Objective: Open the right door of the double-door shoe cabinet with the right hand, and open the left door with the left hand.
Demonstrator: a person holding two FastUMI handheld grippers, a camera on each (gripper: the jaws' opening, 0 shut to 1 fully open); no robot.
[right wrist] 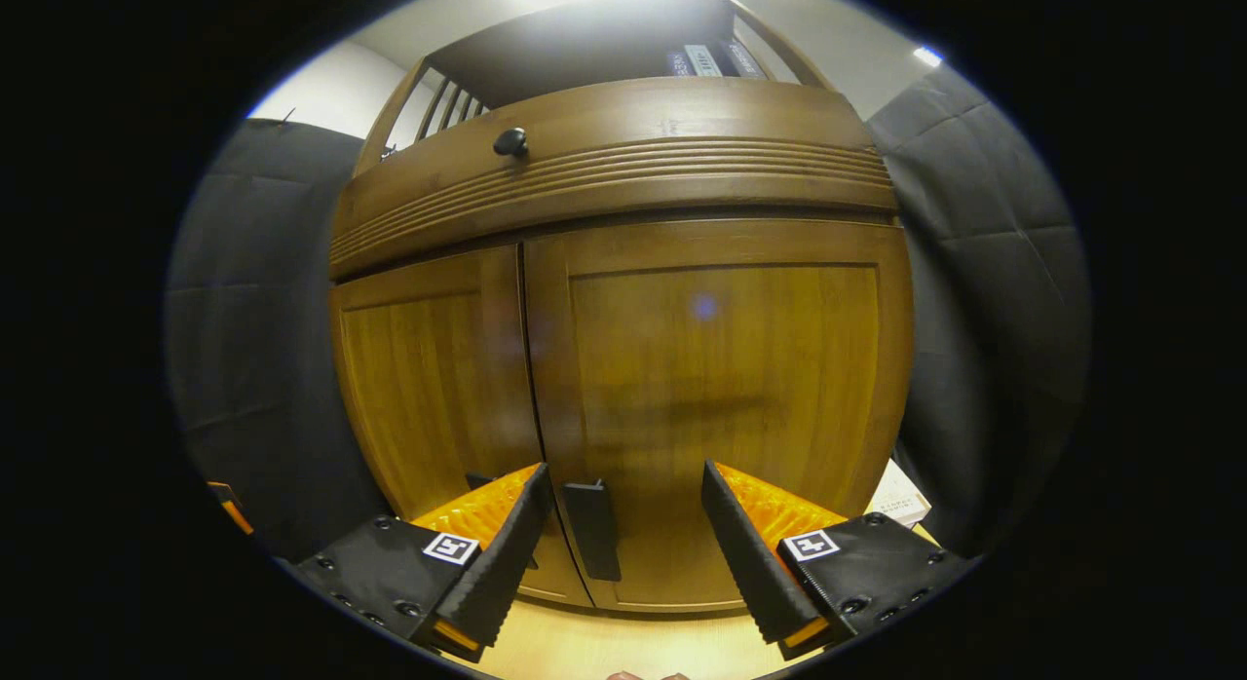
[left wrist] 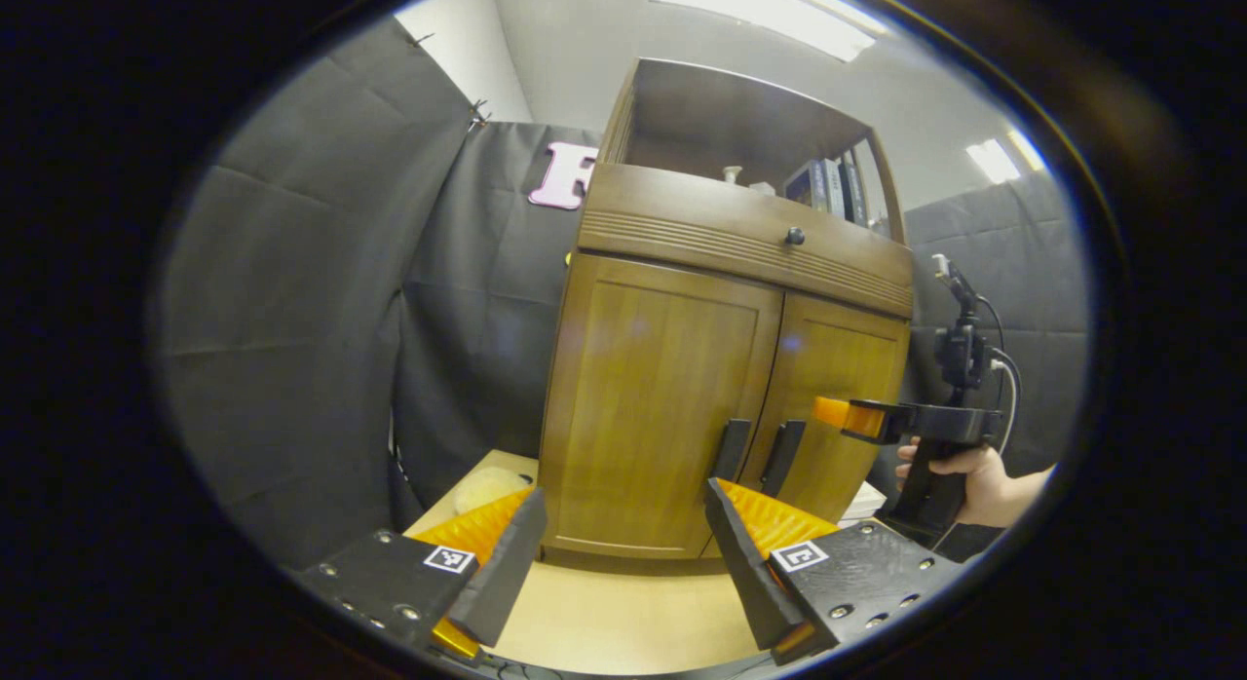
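So the right gripper point(right wrist: 623, 553) is spread wide, holding nothing, with the right door's handle point(right wrist: 591, 529) sitting upright between its fingers, just ahead. The left gripper point(left wrist: 623, 553) is also wide open and empty, farther back. Both cabinet point(left wrist: 682, 407) doors look closed, at the table's back edge.

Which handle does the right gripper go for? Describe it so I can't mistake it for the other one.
Start at the wooden shoe cabinet and go below its drawer knob to the seam between the two closed doors. Low down, two dark vertical handles flank that seam. Yours is the right door handle, fully visible between the right gripper's open fingers; the left door handle peeks out behind one finger.
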